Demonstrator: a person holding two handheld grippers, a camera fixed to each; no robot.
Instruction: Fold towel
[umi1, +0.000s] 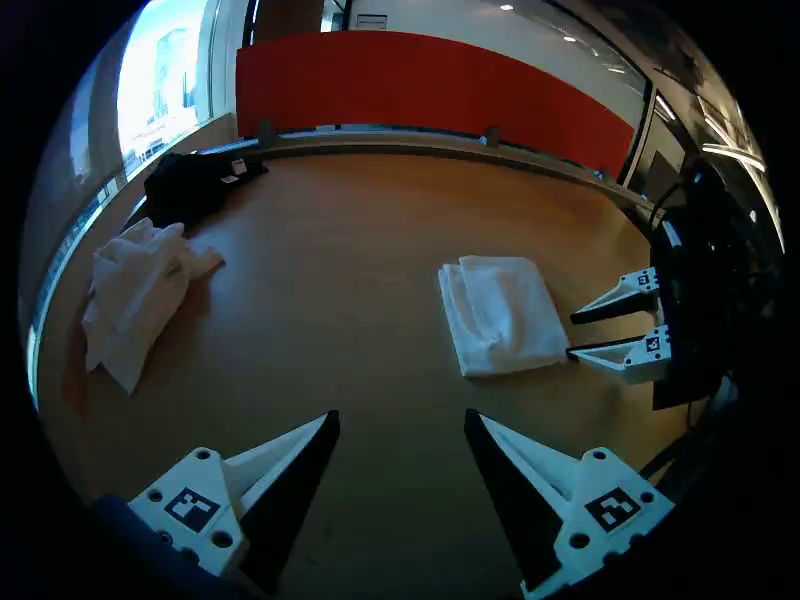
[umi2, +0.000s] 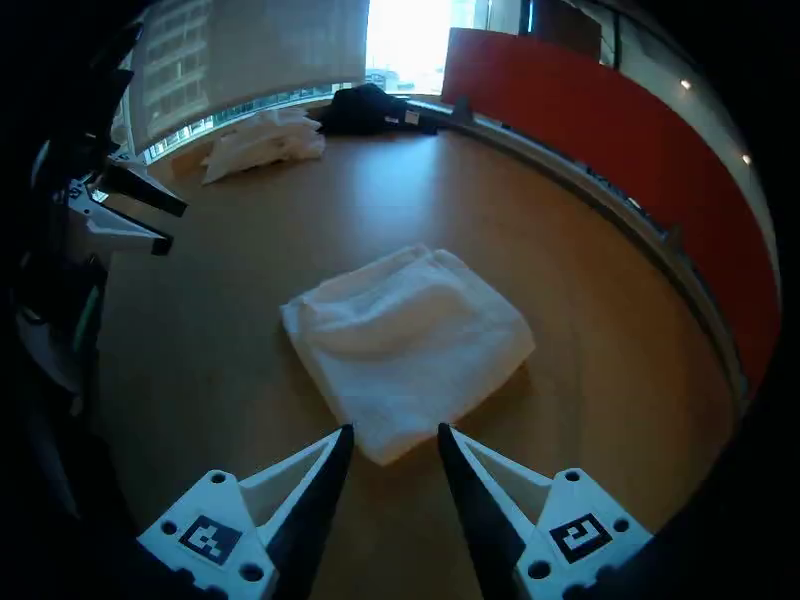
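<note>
The wooden tabletop (umi1: 350, 230) is wide, smooth and warm brown, bounded at its far edge by a long red partition (umi1: 420, 80) and on one side by bright windows. On it, well away from everything else, lies a heap of crumpled white cloths (umi1: 135, 290), soft and rumpled, probably more towels. Behind the heap sits a black, limp bundle (umi1: 190, 185), either a bag or a garment.

The towel (umi2: 410, 335) lies near the middle of the tabletop. It is white terry, thick and plush, folded into a compact rectangle with stacked layers showing along one rounded edge.

The fold looks complete or nearly so. The right gripper (umi2: 395, 430) has its jaws open and empty, with the tips just short of the towel's near corner. The left gripper (umi1: 400, 418) is also wide open, holding nothing, over bare wood well clear of the towel.

If another fold is wanted, the right jaws need to close on all layers at that corner without letting them slip apart. Otherwise the next job is likely a fresh cloth from the heap.
</note>
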